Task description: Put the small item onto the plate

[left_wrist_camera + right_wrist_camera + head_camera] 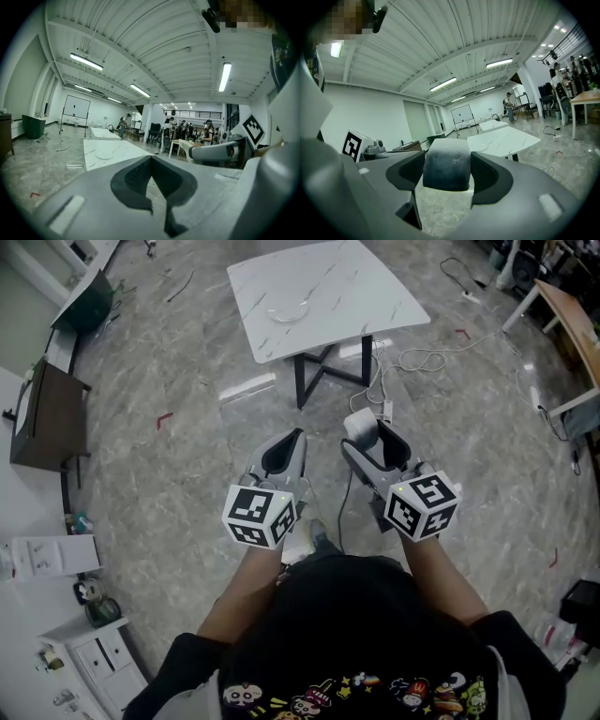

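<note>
A small grey-white rounded item (360, 424) is clamped between the jaws of my right gripper (362, 435), and in the right gripper view the item (446, 164) fills the gap between the jaws. My left gripper (289, 444) is shut with nothing in it; its jaw tips meet (151, 160). Both grippers are held above the floor, close to the person's body. Ahead stands a white marble table (356, 287) with a clear plate (289, 310) on it. The left gripper view shows the same plate (104, 154) on the table (124, 151). The table (504, 137) also appears in the right gripper view.
Cables (422, 357) trail over the grey floor to the right of the table. A dark cabinet (42, 418) and white drawers (98, 652) stand at the left, and a wooden desk (574, 320) at the far right. Several people (187, 131) are far off.
</note>
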